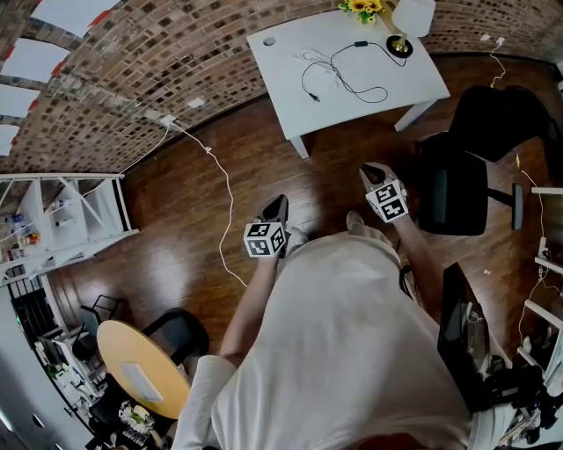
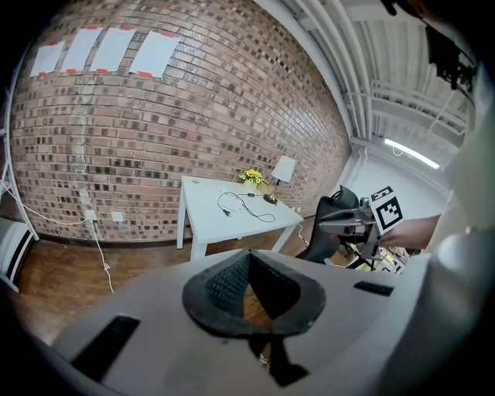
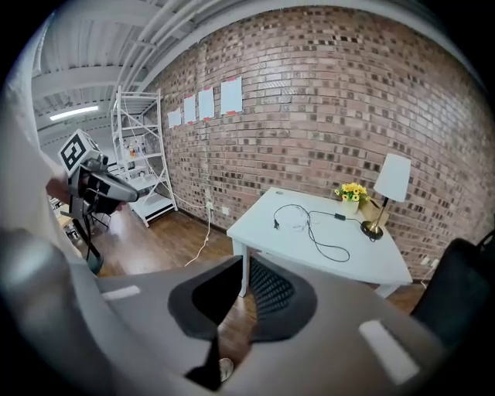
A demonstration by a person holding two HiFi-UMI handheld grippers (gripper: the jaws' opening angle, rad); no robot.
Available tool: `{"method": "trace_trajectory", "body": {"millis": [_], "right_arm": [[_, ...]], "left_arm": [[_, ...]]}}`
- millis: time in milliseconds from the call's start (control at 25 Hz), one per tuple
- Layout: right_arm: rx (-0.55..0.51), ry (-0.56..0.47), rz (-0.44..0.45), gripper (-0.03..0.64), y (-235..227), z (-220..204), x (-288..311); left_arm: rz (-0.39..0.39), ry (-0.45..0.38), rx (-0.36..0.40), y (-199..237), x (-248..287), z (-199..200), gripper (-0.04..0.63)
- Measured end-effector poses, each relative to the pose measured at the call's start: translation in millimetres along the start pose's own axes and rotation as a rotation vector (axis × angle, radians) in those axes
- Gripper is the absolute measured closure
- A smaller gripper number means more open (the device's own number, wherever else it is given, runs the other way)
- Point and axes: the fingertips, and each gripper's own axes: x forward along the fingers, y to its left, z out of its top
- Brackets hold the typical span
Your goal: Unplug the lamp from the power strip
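While both grippers are held over the wooden floor (image 1: 176,220), well apart from the desk (image 1: 281,48), the lamp (image 1: 412,16) stands at the desk's far right corner, beside the yellow flowers (image 1: 363,8). Its black cable (image 1: 365,88) lies looped across the desk top, with the plug end on the bare surface. The left gripper (image 2: 247,255) has its fingers together and empty. The right gripper (image 3: 240,267) has its fingers almost together, separated by a thin slit, with nothing gripped.
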Motion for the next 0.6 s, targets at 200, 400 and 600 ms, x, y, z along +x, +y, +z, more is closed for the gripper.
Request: {"method": "trace_trajectory", "body": {"millis": [200, 400, 600], "right_arm": [[-0.008, -0.016, -0.003, 0.615, -5, 1, -6], [-0.014, -0.021, -0.012, 0.623, -16, -4, -16], [-0.007, -0.024, -0.015, 0.623, -30, -16, -26]], "left_arm": [[-0.003, 0.009, 0.003, -9, 3, -3, 0.594], [-0.009, 0.017, 0.010, -22, 9, -5, 0.594], [-0.015, 0.026, 0.017, -38, 18, -11, 0.594]]}}
